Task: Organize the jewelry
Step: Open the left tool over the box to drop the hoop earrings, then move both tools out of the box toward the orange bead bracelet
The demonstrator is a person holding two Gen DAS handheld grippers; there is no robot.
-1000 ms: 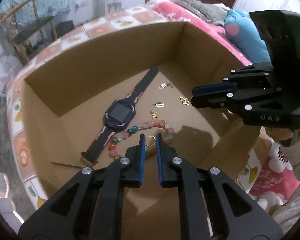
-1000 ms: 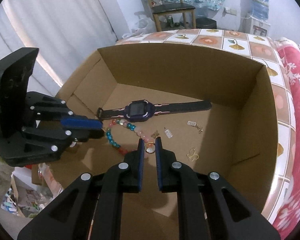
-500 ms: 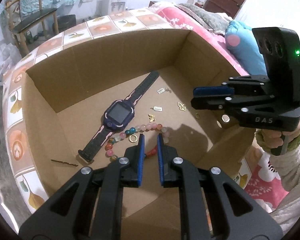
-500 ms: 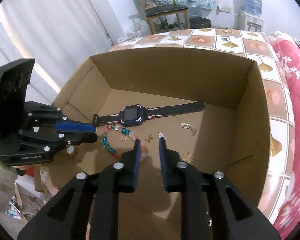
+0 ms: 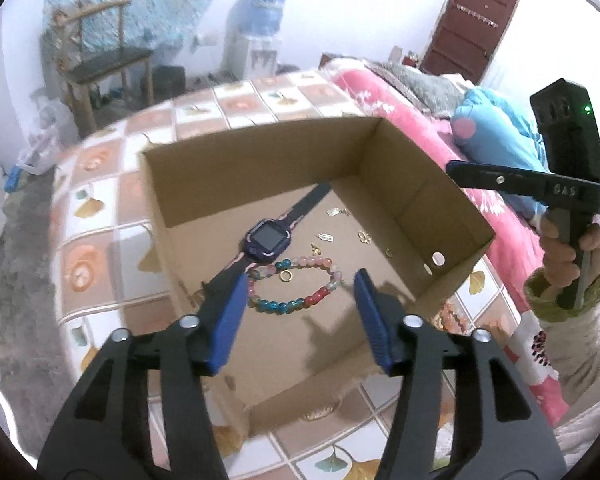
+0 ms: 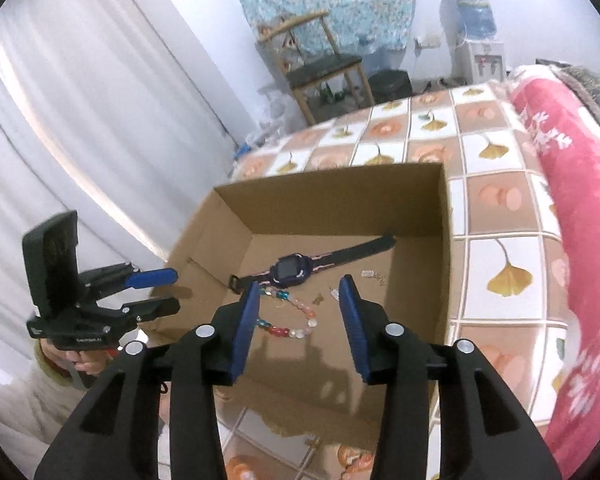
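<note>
An open cardboard box [image 5: 456, 216] [image 6: 446, 240] stands on a tiled tabletop. Inside lie a purple smartwatch [image 5: 267, 237] [image 6: 292, 270], a coloured bead bracelet [image 5: 296, 284] [image 6: 296, 320], a gold ring [image 5: 286, 277] inside the bracelet loop, and small gold charms [image 5: 364, 236] [image 6: 374, 275]. My left gripper [image 5: 300, 292] is open and empty, held above the box's near side. My right gripper [image 6: 300, 300] is open and empty, also above the box. Each gripper shows in the other's view: right [image 5: 456, 170], left [image 6: 172, 290].
The table has an orange-and-white tile cloth with ginkgo leaves [image 6: 508, 276]. A pink bed cover [image 6: 572, 160] and a blue pillow [image 5: 496, 140] lie to the right. A wooden chair [image 6: 324, 68] and water dispenser [image 6: 476, 32] stand at the back.
Both grippers have opened wide and pulled back and up out of the box. The gold ring, earlier between my left fingers, now lies inside the bracelet loop.
</note>
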